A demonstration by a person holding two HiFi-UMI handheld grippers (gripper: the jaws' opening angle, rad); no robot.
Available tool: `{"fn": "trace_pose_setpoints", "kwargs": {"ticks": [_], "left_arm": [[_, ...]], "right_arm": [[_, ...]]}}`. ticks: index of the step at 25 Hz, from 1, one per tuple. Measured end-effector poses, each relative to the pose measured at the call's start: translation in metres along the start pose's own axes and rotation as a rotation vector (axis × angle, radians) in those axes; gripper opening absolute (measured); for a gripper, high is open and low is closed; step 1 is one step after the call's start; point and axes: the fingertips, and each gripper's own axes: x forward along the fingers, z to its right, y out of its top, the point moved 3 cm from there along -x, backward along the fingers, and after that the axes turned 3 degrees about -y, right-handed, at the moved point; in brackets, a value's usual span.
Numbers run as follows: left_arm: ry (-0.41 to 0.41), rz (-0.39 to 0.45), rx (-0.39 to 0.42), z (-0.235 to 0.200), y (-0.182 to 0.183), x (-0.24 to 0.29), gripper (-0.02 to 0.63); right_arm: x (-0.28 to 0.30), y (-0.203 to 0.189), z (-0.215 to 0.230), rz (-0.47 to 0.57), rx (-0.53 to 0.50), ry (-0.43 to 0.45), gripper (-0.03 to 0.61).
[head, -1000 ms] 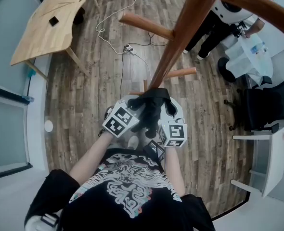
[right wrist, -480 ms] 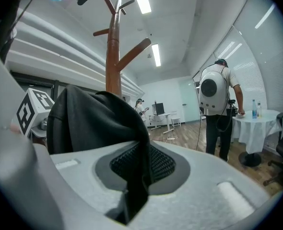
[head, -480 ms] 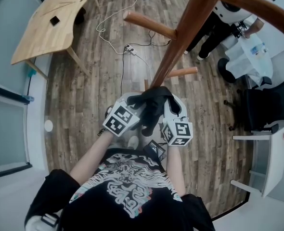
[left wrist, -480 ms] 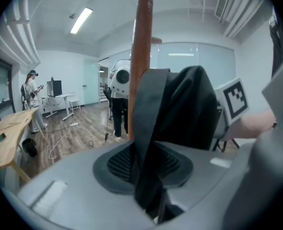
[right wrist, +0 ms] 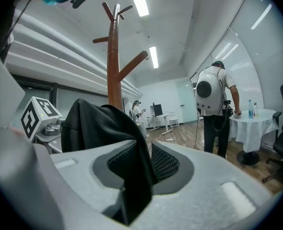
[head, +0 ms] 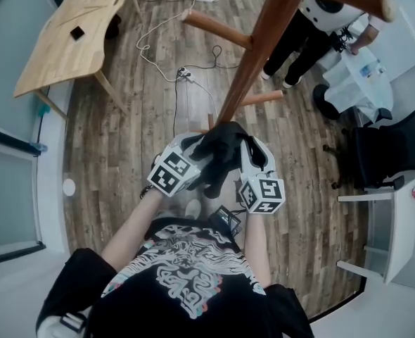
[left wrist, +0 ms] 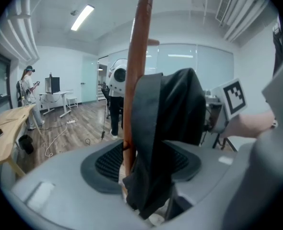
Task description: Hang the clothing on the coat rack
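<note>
Letting the black garment (head: 220,150) go on the coat rack (head: 253,55).
Head view: my left claw (head: 197,159) and right claw (head: 244,157) flank the cloth, low down. Left gripper view: jaws have just been opening, now wide, cloth loose between them. Right gripper view: likewise spread, cloth draped through. I should back straight out so no fold snags.

Rack pole (head: 253,51) & side pegs (head: 214,28) block fwd path; open rm to L over wood floor (head: 123,153).
</note>
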Motion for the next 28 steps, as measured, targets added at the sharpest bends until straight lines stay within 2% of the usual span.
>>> {"fn": "trace_pose_setpoints", "kwargs": {"ticks": [6, 13, 20, 25, 27, 28], "left_arm": [[0.009, -0.001, -0.003, 0.006, -0.008, -0.012, 0.21], [-0.002, -0.012, -0.007, 0.02, -0.018, -0.023, 0.224], [0.074, 0.037, 0.011, 0.021, -0.025, -0.048, 0.233], [0.17, 0.153, 0.024, 0.017, -0.013, -0.082, 0.227], [0.18, 0.189, 0.022, 0.017, -0.01, -0.093, 0.188], [0.178, 0.199, 0.022, 0.018, -0.011, -0.098, 0.165]], "right_arm": [[-0.015, -0.001, -0.004, 0.006, 0.022, -0.006, 0.115], [-0.036, 0.003, -0.012, 0.036, -0.012, -0.031, 0.115], [-0.061, 0.004, -0.024, 0.046, -0.046, -0.078, 0.114], [-0.079, 0.002, -0.039, 0.036, -0.079, -0.089, 0.105], [-0.089, 0.001, -0.047, 0.035, -0.099, -0.108, 0.018], [-0.095, -0.001, -0.052, 0.033, -0.107, -0.116, 0.008]]}}
